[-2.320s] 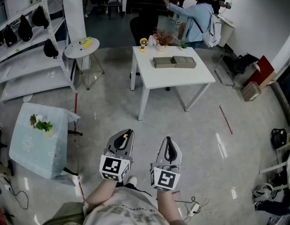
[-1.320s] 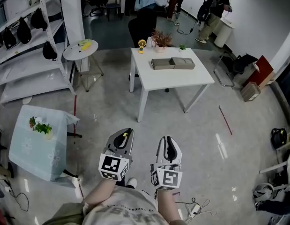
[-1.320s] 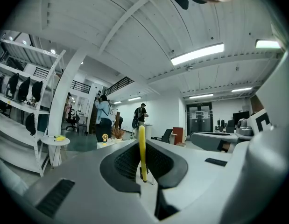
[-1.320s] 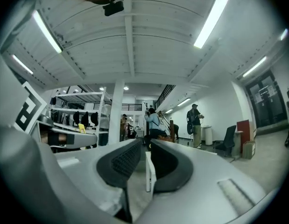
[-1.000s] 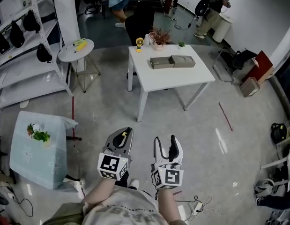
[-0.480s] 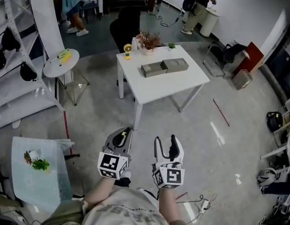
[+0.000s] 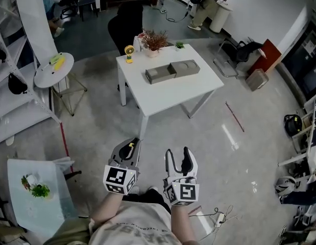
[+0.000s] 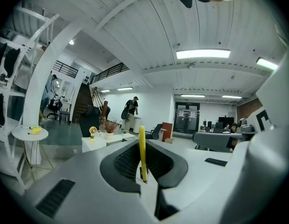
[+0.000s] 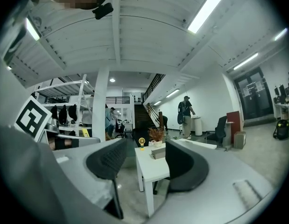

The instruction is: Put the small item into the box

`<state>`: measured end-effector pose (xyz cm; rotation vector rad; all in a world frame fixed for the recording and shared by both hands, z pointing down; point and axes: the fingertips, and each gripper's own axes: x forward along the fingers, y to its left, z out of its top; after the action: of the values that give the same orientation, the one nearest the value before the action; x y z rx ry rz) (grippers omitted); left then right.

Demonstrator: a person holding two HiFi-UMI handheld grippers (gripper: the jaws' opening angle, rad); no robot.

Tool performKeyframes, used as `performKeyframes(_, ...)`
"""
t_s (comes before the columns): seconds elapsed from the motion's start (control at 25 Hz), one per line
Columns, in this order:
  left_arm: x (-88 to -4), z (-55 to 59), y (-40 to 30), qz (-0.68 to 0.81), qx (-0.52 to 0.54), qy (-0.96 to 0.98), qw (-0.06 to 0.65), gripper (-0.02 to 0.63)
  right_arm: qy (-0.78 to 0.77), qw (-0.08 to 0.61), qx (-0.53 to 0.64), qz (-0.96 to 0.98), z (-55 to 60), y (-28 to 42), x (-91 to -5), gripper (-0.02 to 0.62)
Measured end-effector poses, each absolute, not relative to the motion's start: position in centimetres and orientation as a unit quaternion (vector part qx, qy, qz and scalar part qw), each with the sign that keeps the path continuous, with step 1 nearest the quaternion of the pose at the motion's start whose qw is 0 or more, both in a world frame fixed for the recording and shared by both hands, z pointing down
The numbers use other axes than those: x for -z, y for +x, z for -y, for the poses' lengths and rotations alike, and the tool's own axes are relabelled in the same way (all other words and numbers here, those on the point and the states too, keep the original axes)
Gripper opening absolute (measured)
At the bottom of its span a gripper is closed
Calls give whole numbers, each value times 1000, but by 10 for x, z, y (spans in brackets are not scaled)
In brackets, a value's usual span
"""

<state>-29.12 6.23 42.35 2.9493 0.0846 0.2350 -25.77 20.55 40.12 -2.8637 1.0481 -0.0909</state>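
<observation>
Left claw (image 8: 144, 155) clenched on small yellow item (image 8: 142, 136), thin strip standing upright between jaws. Right claw (image 9: 145, 155) released, jaws apart, nothing between them. Both held low before person's torso, over grey floor (image 7: 209, 147). White desk (image 7: 168, 93) well ahead carries open grey box (image 7: 160, 75), potted plant (image 7: 153, 41) and small yellow fan (image 7: 129, 52). Person (image 9: 185, 117) stands at room's far end.

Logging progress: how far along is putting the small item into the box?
Done: left hand-held gripper shut on a thin yellow item. In hand: it is held far from the white table; right hand-held gripper open, empty. Left: reach the grey box there and put it in.
</observation>
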Motion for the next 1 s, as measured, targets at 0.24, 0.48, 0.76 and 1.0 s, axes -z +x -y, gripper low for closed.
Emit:
performKeyframes(0.24, -438, -61, -253, -17, -91, 991, 99, 26, -936, 43, 43, -348, -207, -213, -414, 250)
performKeyframes(0.48, -438, -53, -199, 13, -92, 991, 91, 26, -924, 47, 47, -377, -195, -151, -419, 250)
performKeyframes(0.76, -429, -52, -126, 43, -83, 992, 83, 26, -909, 48, 44, -411, -189, -72, -415, 250)
performKeyframes(1.0, -430, -61, -82, 60, -83, 992, 78, 26, -899, 48, 42, -433, -192, -22, -416, 250)
